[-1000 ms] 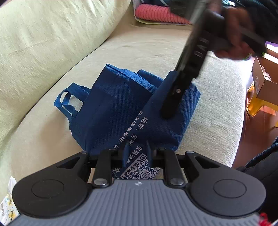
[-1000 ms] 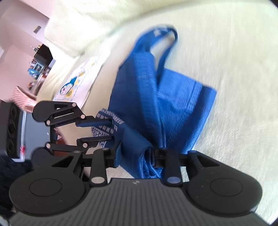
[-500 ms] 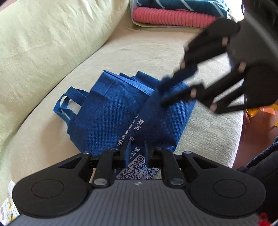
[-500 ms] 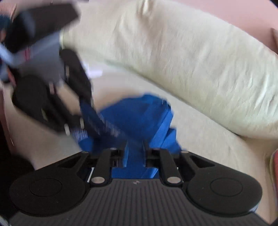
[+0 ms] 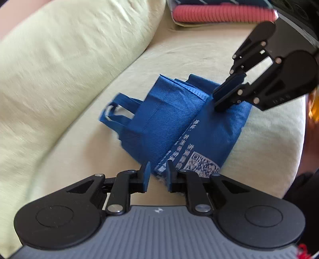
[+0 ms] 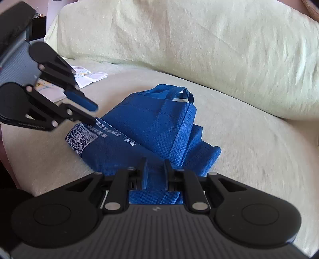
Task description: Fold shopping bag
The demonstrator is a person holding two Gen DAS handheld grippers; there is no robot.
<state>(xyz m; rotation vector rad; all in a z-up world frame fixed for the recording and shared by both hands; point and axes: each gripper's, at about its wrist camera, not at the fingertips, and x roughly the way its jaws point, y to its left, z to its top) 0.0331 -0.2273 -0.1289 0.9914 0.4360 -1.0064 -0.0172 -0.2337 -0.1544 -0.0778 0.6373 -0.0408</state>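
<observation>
A blue non-woven shopping bag (image 5: pixel 179 123) is seen lying partly folded on the seat of a pale green sofa (image 5: pixel 265 151), its two handles (image 5: pixel 113 111) pointing toward the back cushion (image 6: pixel 199 39) and its printed corner with a QR code (image 6: pixel 81 137) toward the front edge. The left gripper (image 5: pixel 157 175) is held with its fingers apart, the printed corner lying between them without being pinched. The right gripper (image 6: pixel 154 171) is likewise parted, blue cloth lying loose between its fingers at the bag's opposite end. The fabric is judged light, limp yet slightly springy, so creases are likely to reopen unless pressed flat; hold is best taken at the hemmed edges or corners, where the layers are doubled. The upholstery is soft and textured, giving grip but little firm backing. Folded textiles (image 5: pixel 221 12) are stacked at one end of the sofa, and printed papers (image 6: pixel 87 76) lie at the other end.
</observation>
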